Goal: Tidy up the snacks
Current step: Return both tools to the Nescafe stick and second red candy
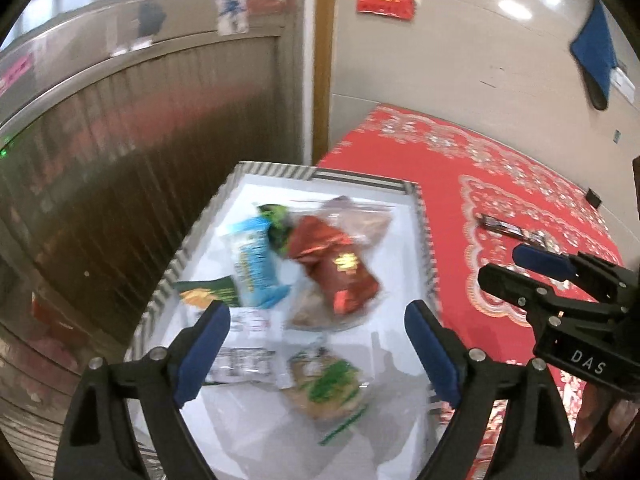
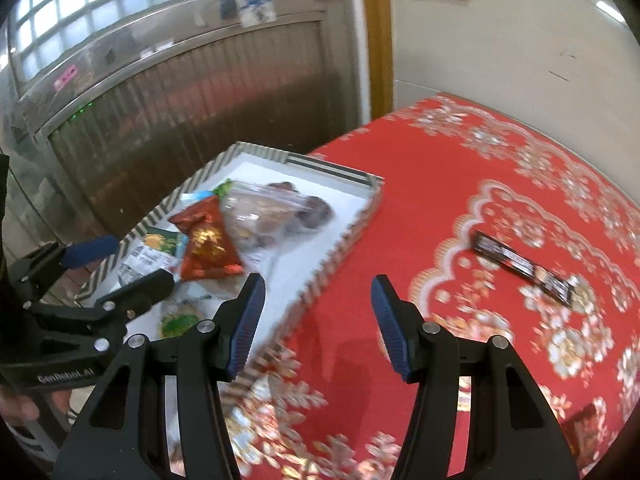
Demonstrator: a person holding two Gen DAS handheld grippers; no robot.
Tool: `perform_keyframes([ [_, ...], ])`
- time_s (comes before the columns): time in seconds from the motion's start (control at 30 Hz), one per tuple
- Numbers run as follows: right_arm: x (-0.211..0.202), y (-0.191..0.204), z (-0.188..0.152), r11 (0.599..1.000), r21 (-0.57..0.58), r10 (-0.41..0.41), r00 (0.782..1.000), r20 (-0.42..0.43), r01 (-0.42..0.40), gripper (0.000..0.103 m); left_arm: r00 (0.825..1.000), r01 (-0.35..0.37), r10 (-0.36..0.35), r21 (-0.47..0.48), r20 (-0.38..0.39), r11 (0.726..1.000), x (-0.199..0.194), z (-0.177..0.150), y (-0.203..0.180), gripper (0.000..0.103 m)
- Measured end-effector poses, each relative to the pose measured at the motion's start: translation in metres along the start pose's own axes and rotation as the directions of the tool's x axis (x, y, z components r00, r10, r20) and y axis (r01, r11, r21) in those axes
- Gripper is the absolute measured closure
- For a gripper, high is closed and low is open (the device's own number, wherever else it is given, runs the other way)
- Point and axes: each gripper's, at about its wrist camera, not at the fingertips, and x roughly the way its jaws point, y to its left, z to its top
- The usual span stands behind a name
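Note:
A white tray with a striped rim sits at the table's left edge and holds several snack packets. Among them are a red packet, a blue packet, a clear bag of brown snacks and a green-printed bag. My left gripper hovers open over the tray, nothing between its pads. A dark snack bar lies alone on the cloth. My right gripper stands open and empty above the tray's right rim, left of the bar.
A red patterned tablecloth covers the table. A ribbed metal shutter stands behind the tray, beside a wooden door frame and a pale wall. A blue item hangs at the far right.

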Motion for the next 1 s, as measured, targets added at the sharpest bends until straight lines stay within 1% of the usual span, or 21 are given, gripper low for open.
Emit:
perform_keyframes([
  [0.27,-0.026,-0.057,-0.024,0.992,0.079,-0.099,0.995,-0.003,0.099,0.048,0.994,0.097,-0.093,0.078,-0.054,0.992,0.008,0.009,-0.05,0.012],
  [0.33,-0.033,-0.079,-0.032,0.985,0.113,-0.134,0.991,-0.014,0.134,0.048,0.991,0.123,-0.117,0.098,-0.069,0.988,0.01,0.013,-0.065,0.012],
  [0.4,-0.038,-0.099,-0.038,0.977,0.152,-0.151,0.988,-0.023,0.152,0.048,0.987,0.147,-0.137,0.12,-0.085,0.982,0.013,0.019,-0.079,0.012],
  [0.5,-0.043,-0.123,-0.047,0.963,0.199,-0.178,0.983,-0.04,0.182,0.047,0.983,0.17,-0.157,0.141,-0.098,0.975,0.02,0.03,-0.101,0.012],
  [0.63,-0.05,-0.15,-0.057,0.948,0.255,-0.187,0.981,-0.045,0.192,0.048,0.978,0.177,-0.153,0.173,-0.141,0.969,0.044,0.05,-0.132,0.012],
  [0.73,-0.054,-0.16,-0.062,0.94,0.275,-0.198,0.979,-0.042,0.202,0.047,0.98,0.141,-0.11,0.191,-0.166,0.971,0.069,0.066,-0.152,0.012],
  [0.87,-0.066,-0.177,-0.07,0.93,0.309,-0.204,0.979,-0.022,0.2,0.047,0.984,0.053,-0.012,0.228,-0.178,0.972,0.107,0.089,-0.18,0.012],
  [0.93,-0.07,-0.182,-0.072,0.926,0.319,-0.207,0.978,-0.021,0.203,0.047,0.982,0.007,0.037,0.23,-0.185,0.973,0.128,0.099,-0.189,0.012],
  [1.0,-0.072,-0.188,-0.076,0.921,0.332,-0.207,0.978,-0.02,0.201,0.047,0.976,-0.03,0.076,0.224,-0.203,0.974,0.15,0.108,-0.197,0.013],
])
